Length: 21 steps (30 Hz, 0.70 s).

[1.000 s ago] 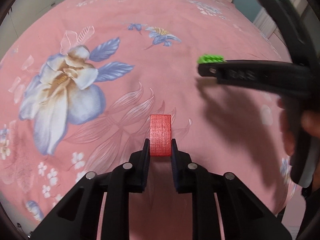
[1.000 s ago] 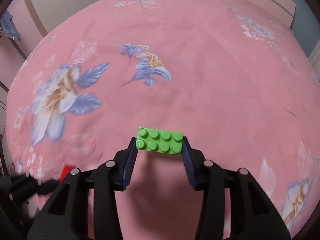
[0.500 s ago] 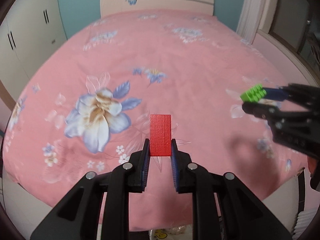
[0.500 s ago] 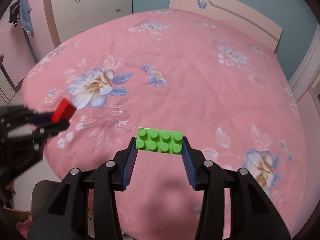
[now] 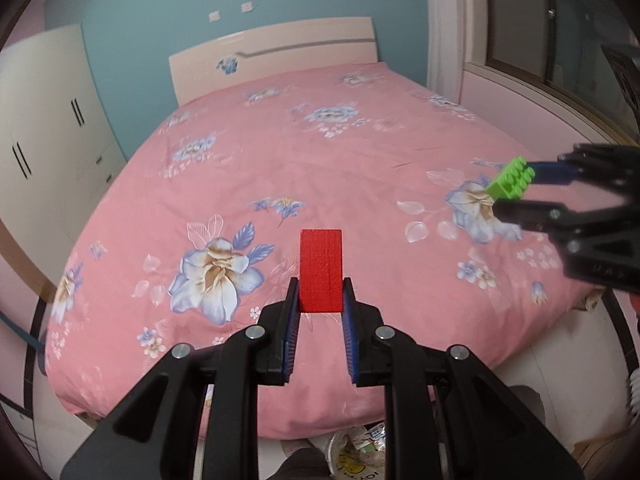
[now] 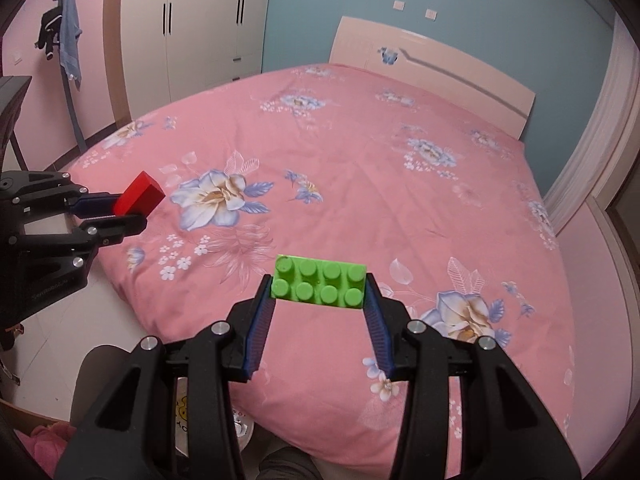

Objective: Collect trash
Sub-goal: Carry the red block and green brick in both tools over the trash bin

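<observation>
My left gripper [image 5: 321,294] is shut on a red block [image 5: 321,270], held upright in the air above the near edge of the pink flowered bed [image 5: 360,152]. It also shows at the left of the right wrist view [image 6: 138,199]. My right gripper [image 6: 319,290] is shut on a green studded brick [image 6: 319,287], held level above the bed's near edge. That brick also shows at the right of the left wrist view [image 5: 512,179]. A trash bin with wrappers [image 5: 356,450] stands on the floor below, partly hidden by my fingers.
The bed has a pale headboard [image 5: 272,56] against a teal wall. White wardrobes [image 6: 192,24] stand to the left. Clothes hang on a rack [image 6: 66,32] at the far left. A window sill [image 5: 540,92] runs along the right. A person's knee [image 6: 100,384] is below.
Both grippers have pulled back and up from the bed surface, each keeping its block. The whole bed, the floor and the bin below have come into view.
</observation>
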{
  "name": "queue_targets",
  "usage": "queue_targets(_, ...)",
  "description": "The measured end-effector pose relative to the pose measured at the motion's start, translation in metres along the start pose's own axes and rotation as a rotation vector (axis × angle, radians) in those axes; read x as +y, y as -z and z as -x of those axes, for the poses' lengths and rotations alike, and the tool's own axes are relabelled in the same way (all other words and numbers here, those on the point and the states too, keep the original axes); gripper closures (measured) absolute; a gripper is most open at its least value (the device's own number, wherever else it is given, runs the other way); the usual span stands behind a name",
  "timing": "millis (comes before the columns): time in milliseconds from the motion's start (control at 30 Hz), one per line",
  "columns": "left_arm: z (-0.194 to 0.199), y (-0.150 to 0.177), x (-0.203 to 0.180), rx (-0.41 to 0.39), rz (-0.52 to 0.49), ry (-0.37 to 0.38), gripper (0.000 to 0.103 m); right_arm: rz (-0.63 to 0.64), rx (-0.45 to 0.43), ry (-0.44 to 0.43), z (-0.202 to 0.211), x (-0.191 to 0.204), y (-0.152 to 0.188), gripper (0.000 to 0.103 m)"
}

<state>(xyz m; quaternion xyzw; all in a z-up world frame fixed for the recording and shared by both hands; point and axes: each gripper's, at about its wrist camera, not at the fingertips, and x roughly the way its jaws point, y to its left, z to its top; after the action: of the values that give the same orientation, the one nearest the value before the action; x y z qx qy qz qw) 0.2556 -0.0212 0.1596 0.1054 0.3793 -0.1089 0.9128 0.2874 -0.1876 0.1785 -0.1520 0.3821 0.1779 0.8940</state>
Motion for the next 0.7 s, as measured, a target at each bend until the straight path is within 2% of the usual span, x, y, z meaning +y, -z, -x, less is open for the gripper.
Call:
queue_targets(300,0.029,0.025,-0.011,-0.011,-0.068,0.005,0.081,0.008,-0.042,-0.013,0.048,0.015,0.027,0.058)
queue_targets(500,0.026,0.045,-0.016,0.011,-0.105,-0.007,0.081,0.027,-0.034,-0.039,0.052,0.032,0.044,0.058)
queue_targets(700,0.019,0.064,-0.017,0.037,-0.109,0.006,0.081,0.039,-0.004,-0.068,0.039,0.049,0.06,0.058)
